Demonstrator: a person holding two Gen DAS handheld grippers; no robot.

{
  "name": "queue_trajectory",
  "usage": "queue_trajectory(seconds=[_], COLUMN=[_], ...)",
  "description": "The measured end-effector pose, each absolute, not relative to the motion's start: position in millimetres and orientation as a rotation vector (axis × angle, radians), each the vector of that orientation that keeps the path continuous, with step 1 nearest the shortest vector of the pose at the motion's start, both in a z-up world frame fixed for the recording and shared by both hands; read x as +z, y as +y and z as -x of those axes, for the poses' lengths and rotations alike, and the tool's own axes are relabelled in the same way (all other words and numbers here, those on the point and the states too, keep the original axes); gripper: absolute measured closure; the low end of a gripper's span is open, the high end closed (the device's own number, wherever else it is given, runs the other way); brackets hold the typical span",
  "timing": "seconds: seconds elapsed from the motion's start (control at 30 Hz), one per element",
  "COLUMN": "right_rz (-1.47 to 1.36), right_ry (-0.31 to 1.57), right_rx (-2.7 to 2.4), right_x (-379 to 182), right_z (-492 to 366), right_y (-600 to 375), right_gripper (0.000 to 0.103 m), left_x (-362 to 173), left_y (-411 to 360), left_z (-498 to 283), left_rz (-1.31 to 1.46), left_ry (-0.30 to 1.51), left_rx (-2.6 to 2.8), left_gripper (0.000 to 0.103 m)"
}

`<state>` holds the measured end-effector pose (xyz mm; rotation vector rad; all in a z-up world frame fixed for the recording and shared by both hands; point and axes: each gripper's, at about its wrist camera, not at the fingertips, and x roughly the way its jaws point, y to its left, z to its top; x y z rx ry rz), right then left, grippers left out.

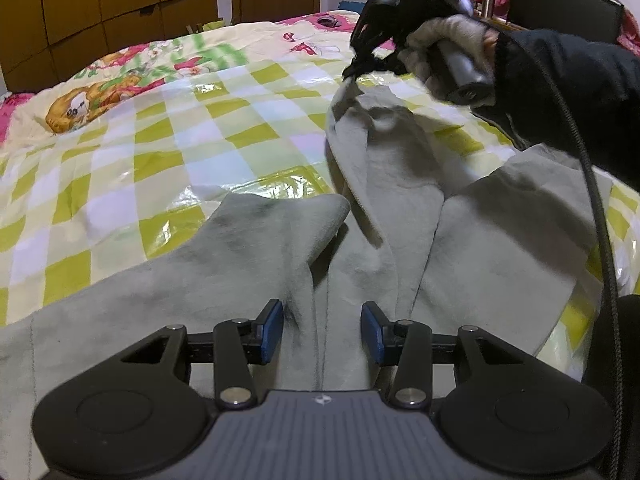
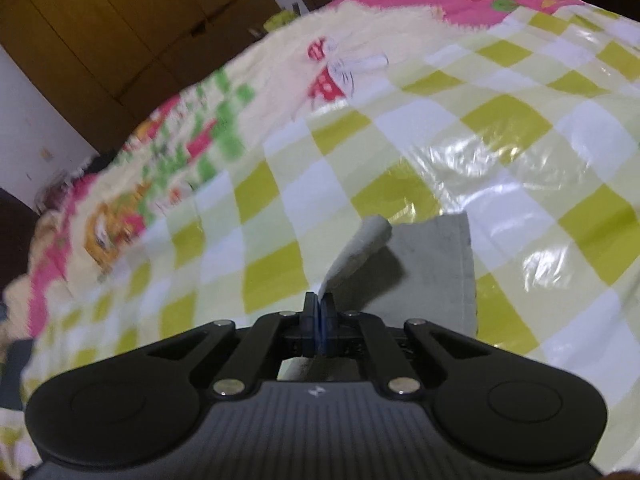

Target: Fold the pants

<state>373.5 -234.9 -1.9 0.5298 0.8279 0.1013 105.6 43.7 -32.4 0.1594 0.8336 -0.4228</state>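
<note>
The bed's glossy green, white and pale-yellow checked plastic cover point(image 1: 168, 168) fills both views, with a cartoon-print quilt point(image 1: 120, 80) at 10 to 12 o'clock and brown wooden wardrobes point(image 1: 100, 0) beyond; open cover lies from 9 to 12 o'clock, probably the freest room for swinging cloth across. The pale grey-green soft fleece pants point(image 1: 400, 208) lie spread on the cover at the near side, running from 6 o'clock up to about 1 o'clock in the left wrist view, with one leg end flopped over at 9 o'clock and a raised fold in the middle. They look light, limp and non-slippery, likely to sag and crease wherever unsupported, so hems and corners seem the best holds; the glossy cover may let them slide when dragged. At 1 o'clock a gloved hand with a dark sleeve point(image 1: 568, 88) carries the right gripper point(image 1: 354, 74), pressed together on a lifted corner of the pants; the right wrist view confirms a thin strip of cloth point(image 2: 360, 252) pinched between its shut pads. The left gripper point(image 1: 322, 332) hangs at 6 o'clock, blue pads point(image 1: 270, 332) spread apart over the pants' centre seam, gripping nothing. The bed edge at 3 o'clock is close, and a black cable point(image 1: 596, 208) trails there, a possible snag.
</note>
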Motion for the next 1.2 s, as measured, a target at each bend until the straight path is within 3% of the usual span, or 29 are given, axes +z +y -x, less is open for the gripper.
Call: queue_trajectory(seconds=[0.3,0.47,0.73,0.93,1.2], right_rz=[-0.643,-0.725,-0.799,-0.896,-0.926], right_ry=[0.63,0.556,0.602,0.721,0.713], right_rx=[0.128,0.053,-0.081,-0.114,-0.105], right_x=[85,99,54,-8,-23], right_z=[-270,-185,-103,-95,-105], right_y=[-330,-393,-451,-469,-474], right_gripper=[0.101,0.101,0.101,0.098,0.093], left_x=[-15,-7,-15,-21,-20], left_y=[12,-17,-58,-72,-85], left_z=[-89,-74,-57,-50,-55], left_rz=[-0.233,-0.28,-0.384,-0.437,-0.444], left_ry=[0.792,0.772,0.814,0.84,0.843], left_rx=[-0.49,-0.556,-0.631,-0.634,-0.632], left_gripper=[0.047,0.047,0.047,0.047,0.047])
